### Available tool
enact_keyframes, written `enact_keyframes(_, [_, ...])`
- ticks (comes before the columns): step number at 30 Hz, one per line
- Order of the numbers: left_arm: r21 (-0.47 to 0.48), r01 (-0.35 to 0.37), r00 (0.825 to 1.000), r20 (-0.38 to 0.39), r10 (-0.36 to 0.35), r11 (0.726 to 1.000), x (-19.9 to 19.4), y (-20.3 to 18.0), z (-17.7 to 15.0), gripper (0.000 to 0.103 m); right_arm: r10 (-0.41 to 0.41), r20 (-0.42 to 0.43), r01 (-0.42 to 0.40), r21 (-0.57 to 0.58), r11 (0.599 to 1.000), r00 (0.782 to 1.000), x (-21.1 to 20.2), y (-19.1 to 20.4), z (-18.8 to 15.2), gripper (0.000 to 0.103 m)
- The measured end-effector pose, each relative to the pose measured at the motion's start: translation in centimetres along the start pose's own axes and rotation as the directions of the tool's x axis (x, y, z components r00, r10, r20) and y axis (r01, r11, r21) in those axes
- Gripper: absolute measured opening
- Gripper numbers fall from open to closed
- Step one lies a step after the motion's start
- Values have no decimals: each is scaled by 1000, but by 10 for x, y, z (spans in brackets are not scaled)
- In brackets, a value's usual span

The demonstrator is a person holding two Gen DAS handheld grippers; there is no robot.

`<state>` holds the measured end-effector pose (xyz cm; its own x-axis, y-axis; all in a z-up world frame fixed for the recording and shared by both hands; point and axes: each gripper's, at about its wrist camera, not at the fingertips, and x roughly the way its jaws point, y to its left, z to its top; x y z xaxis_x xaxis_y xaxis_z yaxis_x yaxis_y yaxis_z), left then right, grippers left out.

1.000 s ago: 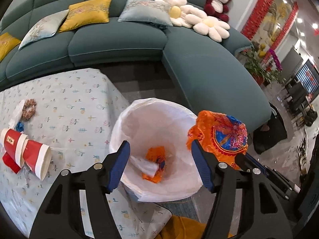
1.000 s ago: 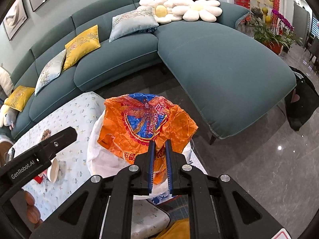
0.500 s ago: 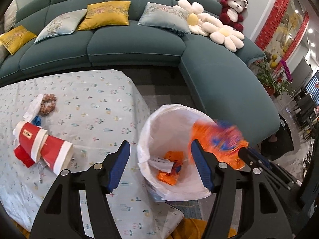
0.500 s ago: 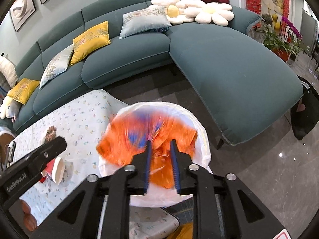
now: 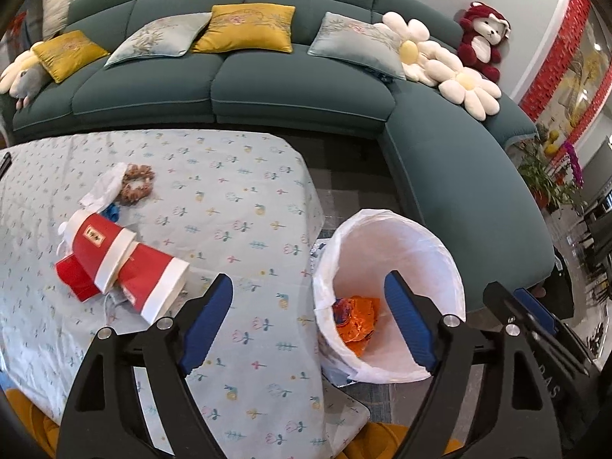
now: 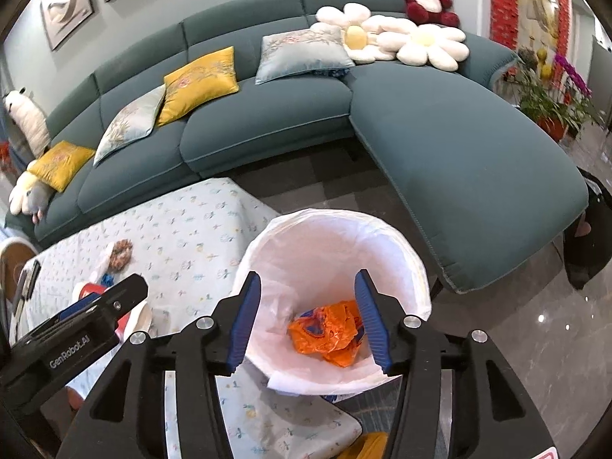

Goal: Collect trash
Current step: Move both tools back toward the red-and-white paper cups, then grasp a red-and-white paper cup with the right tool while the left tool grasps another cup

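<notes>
Dropped from opening right hand-held gripper point(image 6: 308, 319), crinkly orange wrapper point(image 6: 329, 332) in bin point(image 6: 382, 229).

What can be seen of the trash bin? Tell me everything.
The bin is round and open-topped, lined with a thin white plastic bag folded over its rim. It stands on the floor against the table's corner, by the sofa. Inside lie a crumpled orange wrapper and clear plastic. Neither hand-held gripper touches it.

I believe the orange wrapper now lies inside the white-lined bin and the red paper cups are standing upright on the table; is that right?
Not quite. The orange wrapper does lie inside the white-lined bin, but the red paper cups are not upright: they lie on their sides on the table, nested one in another. The left wrist view shows this plainly.
</notes>
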<state>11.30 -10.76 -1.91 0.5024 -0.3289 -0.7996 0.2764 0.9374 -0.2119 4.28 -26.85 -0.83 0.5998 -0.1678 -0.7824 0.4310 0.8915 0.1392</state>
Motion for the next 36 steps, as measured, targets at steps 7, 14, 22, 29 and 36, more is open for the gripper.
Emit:
enact_keyframes(7, [-48,-33,999,15,33,998,-13,34,-4,81,31,-11,-31,-37,999,999,-7,30,-10,54])
enact_keyframes(14, [-118,-81,996,19,84,990,-25,82,-11,82,57,-42,-60,-84,995,998,-4,66,-23,54])
enact_keyframes(22, [-225,-142,989,12,148,964,-32,140,-16,88,95,-99,-106,-117,987,991,9,105,-37,54])
enact_keyframes(29, [-335,-207,977,-27,210,919,-25,191,-17,90,140,-176,-163,-121,979,974,36,142,-54,54])
enact_keyframes(36, [-463,-233,972,-92,216,855,-4,227,-13,90,180,-251,-220,-139,966,951,72,182,-71,54])
